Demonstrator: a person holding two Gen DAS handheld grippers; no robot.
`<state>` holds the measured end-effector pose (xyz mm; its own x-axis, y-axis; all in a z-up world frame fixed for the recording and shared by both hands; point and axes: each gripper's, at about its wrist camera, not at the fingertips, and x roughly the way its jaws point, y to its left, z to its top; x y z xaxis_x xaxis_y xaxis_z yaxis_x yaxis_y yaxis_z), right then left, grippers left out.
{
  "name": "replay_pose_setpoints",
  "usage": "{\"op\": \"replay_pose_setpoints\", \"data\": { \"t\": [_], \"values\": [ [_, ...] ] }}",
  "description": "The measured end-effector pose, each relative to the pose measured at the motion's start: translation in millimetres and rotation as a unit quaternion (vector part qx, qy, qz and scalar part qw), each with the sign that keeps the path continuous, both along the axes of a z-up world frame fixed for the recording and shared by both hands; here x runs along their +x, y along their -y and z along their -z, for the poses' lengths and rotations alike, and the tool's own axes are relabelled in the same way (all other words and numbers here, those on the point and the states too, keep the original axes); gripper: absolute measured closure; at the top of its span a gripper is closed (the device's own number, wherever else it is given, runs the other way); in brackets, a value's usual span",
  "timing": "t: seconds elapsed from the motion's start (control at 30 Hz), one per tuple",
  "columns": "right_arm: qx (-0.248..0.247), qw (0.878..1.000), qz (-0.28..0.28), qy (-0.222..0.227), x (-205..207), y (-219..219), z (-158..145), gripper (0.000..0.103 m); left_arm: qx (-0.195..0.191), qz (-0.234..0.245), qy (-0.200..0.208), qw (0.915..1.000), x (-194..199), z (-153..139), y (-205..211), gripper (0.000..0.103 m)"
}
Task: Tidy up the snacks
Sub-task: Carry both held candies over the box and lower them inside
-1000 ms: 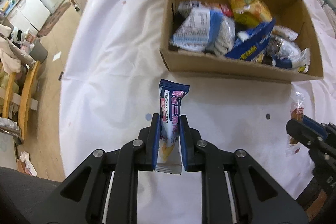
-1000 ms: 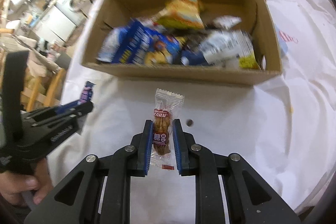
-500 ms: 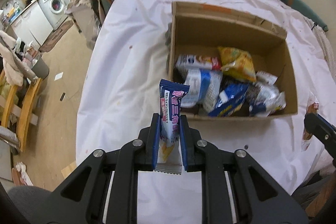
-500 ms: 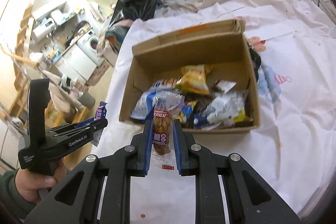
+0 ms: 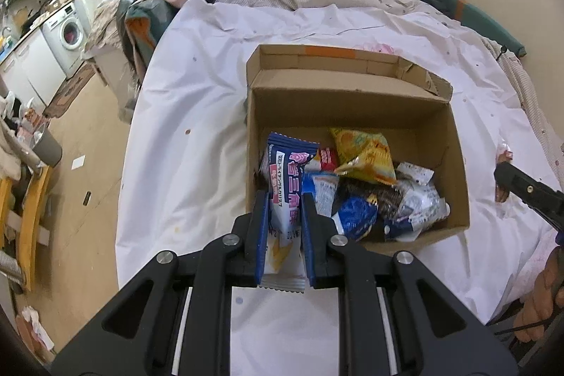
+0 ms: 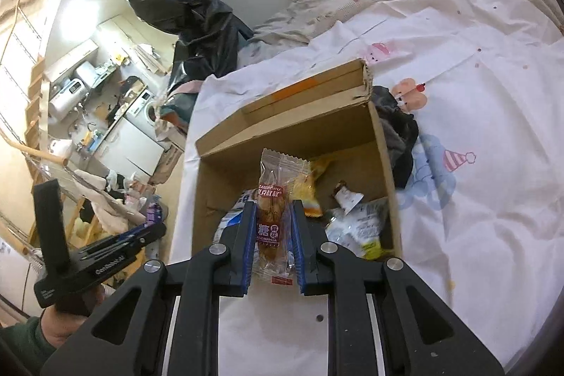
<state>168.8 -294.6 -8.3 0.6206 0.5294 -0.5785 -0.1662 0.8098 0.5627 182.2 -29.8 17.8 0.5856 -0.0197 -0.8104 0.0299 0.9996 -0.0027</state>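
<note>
left tongs (image 5: 284, 199) grip a blue packet (image 5: 286, 180); right tongs (image 6: 270, 207) (own view only) pinch a clear-wrapped snack (image 6: 271, 210).

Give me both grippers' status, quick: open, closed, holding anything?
Left gripper: jaws closed on a blue and white snack packet.
Right gripper: jaws closed on a clear-wrapped fried dough twist.

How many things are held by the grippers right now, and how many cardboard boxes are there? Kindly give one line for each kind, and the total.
Blue and white snack packet, held in the left gripper: 1
Clear packet with a brown snack, held in the right gripper: 1
Cardboard box with snacks inside: 1
Total: 3
</note>
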Motion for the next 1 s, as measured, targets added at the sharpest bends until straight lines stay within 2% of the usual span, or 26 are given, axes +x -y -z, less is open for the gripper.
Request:
{"op": "replay_pose_setpoints", "data": {
  "t": [0.27,0.4,0.53,0.63,1.0],
  "values": [
    [-0.037,0.999,-0.010,-0.031,28.0,-11.3,23.5,0.083,0.006,0.016,-0.003,0.9999,26.1,17.3,5.8,0.089],
    [-0.044,0.998,-0.017,-0.048,33.9,-21.2,34.7,0.083,-0.023,0.021,0.002,0.9995,36.7,26.7,1.8,0.089],
    [-0.054,0.997,-0.031,-0.054,33.5,-35.7,41.4,0.083,-0.004,0.029,0.013,0.9995,46.6,35.9,6.6,0.089],
    [-0.065,0.995,-0.038,-0.063,34.5,-43.2,47.7,0.083,-0.024,0.029,0.002,0.9993,51.9,38.6,4.8,0.089],
    [-0.066,0.993,-0.033,-0.090,43.5,-46.2,59.9,0.083,-0.014,0.038,-0.004,0.9992,54.4,45.7,8.5,0.088]
  ]
}}
